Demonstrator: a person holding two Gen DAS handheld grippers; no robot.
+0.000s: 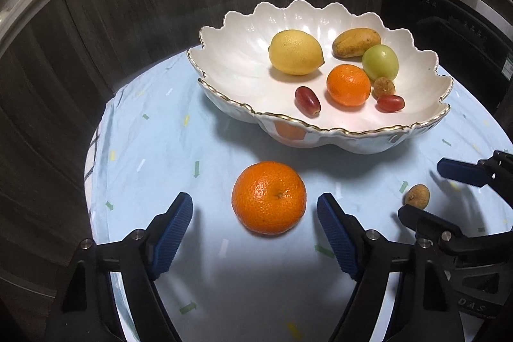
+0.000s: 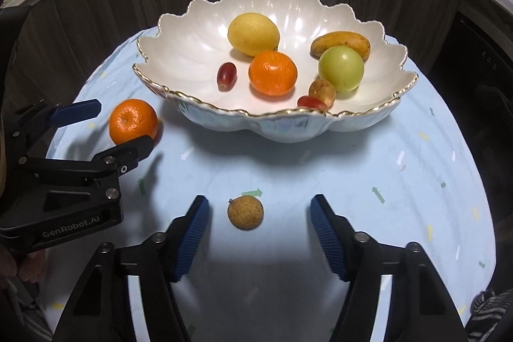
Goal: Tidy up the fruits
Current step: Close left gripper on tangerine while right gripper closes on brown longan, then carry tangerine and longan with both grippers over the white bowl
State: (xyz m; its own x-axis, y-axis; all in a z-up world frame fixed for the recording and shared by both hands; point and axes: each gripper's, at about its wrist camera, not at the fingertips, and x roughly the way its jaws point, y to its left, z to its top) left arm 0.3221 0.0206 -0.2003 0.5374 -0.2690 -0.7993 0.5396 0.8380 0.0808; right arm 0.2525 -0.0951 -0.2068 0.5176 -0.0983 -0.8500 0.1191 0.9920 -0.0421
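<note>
On the left, the left gripper [image 1: 255, 229] is reaching down over the pale blue tablecloth [image 1: 154, 149] with its blue pads standing apart on either side of a loose mandarin [image 1: 268, 197], touching neither side, so it is grasping nothing. Its black body is showing the white lettering "GenRobot.AI" in the right wrist view. Beyond it, the white scalloped bowl [image 1: 231, 53] with a gold rim is sitting on the cloth, holding a lemon [image 1: 295, 52], a second mandarin [image 1: 348, 85], two red grapes, a green fruit [image 1: 380, 62], a small mango [image 1: 356, 42] and a small brown fruit. To the right, the right gripper [image 2: 259, 228] is hanging with its jaws released around a brown longan [image 2: 245, 211] lying on the cloth, the pads clear of it. Part of its frame is showing the letters "DAS" in the left wrist view.
</note>
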